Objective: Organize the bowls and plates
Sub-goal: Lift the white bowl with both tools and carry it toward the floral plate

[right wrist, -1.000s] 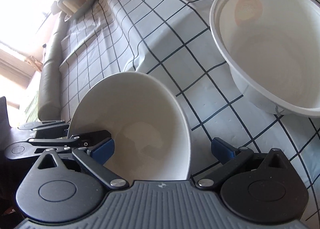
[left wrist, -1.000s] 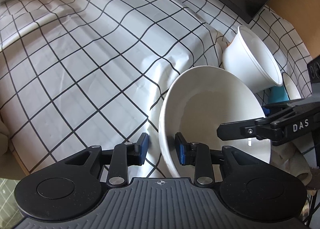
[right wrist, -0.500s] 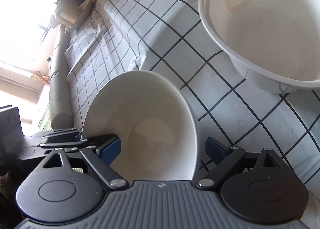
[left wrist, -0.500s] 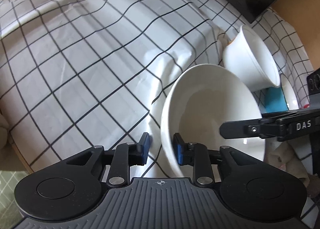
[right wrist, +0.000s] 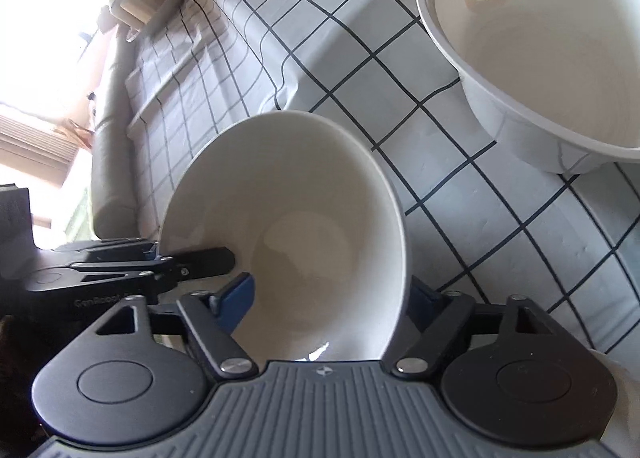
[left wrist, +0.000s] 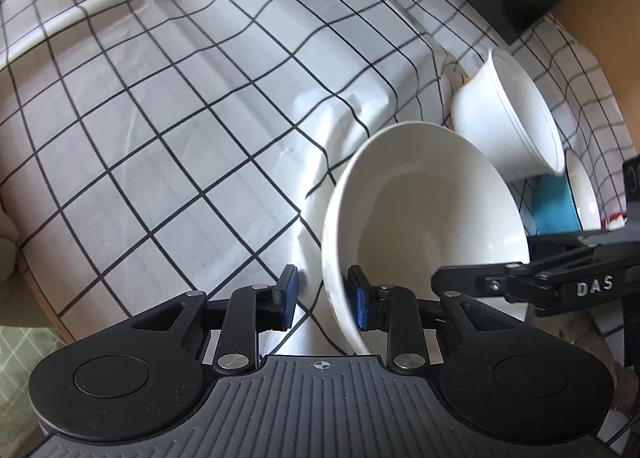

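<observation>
Left wrist view. A white cloth with a black grid [left wrist: 168, 105] covers the counter across the left and centre of the picture. The left gripper [left wrist: 322, 296] straddles the near rim of a white bowl [left wrist: 420, 217]. One blue pad [left wrist: 289, 298] stands outside the wall with a gap of cloth showing between it and the bowl. The other blue pad [left wrist: 358, 300] lies inside, against the inner wall. The opening is narrow. The pads do not pinch the rim from both sides.

To the right, the right gripper's black finger [left wrist: 500, 282] reaches over the bowl's far rim. Beyond the bowl sits a ribbed white tub [left wrist: 508, 117], near the bowl but apart from it. This view alone shows a blue object [left wrist: 554, 205] and the edge of another white dish [left wrist: 584, 193] at the right margin; neither can be identified further.

Right wrist view. At far left the left gripper [right wrist: 192, 258] enters over the rim of the same bowl [right wrist: 300, 225]. The right gripper [right wrist: 332, 294] straddles the opposite side of the bowl. Its jaws are closing, with the bowl's wall between them. The left pad [right wrist: 236, 294] is inside the bowl, clear of the wall. The right pad [right wrist: 420, 294] is outside, close against the wall; contact cannot be confirmed. The bowl rests on the gridded cloth [right wrist: 460, 197].

At upper right the tub [right wrist: 540, 57] shows its open interior. This view alone shows bright windows at far left.
</observation>
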The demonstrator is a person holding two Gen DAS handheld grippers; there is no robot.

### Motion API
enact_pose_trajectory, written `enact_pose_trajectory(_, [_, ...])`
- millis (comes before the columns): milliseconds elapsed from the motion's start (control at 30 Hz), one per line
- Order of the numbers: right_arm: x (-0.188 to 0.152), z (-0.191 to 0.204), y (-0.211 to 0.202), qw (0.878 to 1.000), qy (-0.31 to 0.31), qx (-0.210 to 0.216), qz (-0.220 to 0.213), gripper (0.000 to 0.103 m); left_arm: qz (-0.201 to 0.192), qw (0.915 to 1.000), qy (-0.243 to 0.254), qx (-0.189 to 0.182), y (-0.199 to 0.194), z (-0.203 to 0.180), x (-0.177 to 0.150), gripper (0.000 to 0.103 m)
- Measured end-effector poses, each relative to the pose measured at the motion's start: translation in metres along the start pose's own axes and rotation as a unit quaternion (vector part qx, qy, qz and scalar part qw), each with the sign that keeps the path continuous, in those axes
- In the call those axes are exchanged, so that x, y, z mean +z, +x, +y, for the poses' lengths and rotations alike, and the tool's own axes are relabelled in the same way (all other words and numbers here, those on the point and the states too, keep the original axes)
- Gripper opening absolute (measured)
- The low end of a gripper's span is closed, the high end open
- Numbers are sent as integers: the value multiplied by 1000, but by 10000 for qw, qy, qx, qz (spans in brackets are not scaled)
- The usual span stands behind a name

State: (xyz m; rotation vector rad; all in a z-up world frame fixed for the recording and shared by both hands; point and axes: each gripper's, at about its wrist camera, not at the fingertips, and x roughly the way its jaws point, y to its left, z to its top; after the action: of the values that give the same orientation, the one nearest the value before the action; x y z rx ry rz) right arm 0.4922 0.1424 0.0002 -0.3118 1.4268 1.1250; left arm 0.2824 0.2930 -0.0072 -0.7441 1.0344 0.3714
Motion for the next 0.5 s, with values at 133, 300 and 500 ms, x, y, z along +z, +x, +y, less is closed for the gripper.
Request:
enact_pose_trajectory(133, [0,4,2,9999,19,-156,-14,72,30,10000,-5,37,2,-1,0,30])
enact_pose_trajectory(300, [-1,9,2,9989,184,-399,-177,66,-3,9999,75,93,2,-8,3,24])
enact_pose_trajectory(500, [-5,23,2,9979,371,-449,-291,65,81,9995,-16,290,-1,-2,6,24])
